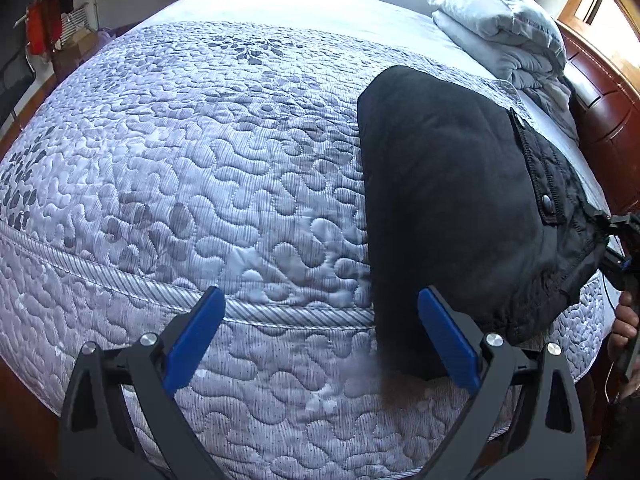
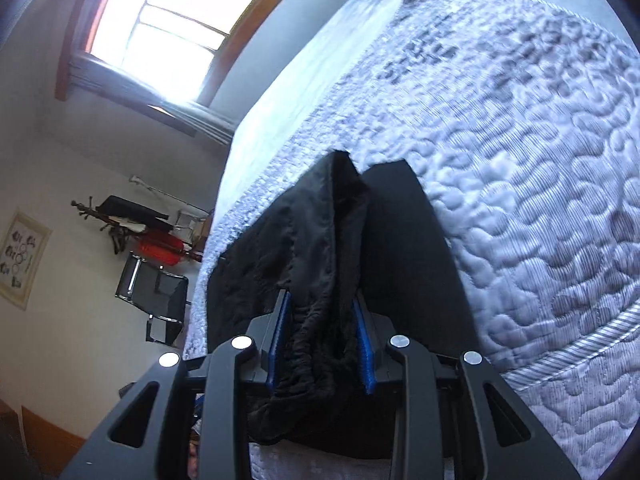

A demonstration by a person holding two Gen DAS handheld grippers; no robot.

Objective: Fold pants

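Black pants [image 1: 440,200] lie folded lengthwise on the quilted grey mattress [image 1: 200,160], near its right side. My left gripper [image 1: 322,294] hovers open over the mattress edge; its right pad [image 1: 448,336] is beside the near end of the pants, and nothing is between the pads. At the right edge of the left wrist view, my right gripper [image 1: 616,240] pinches the gathered waistband. In the right wrist view, the right gripper [image 2: 320,300] is shut on that bunched waistband, and the rest of the pants [image 2: 400,240] stretch away over the mattress [image 2: 520,160].
Folded grey bedding [image 1: 500,28] is stacked at the head of the bed, against a dark wooden headboard [image 1: 600,120]. A hand [image 1: 624,320] shows at the right edge. Beyond the bed are a bright window [image 2: 172,32], a black chair [image 2: 156,292] and a coat stand [image 2: 120,220].
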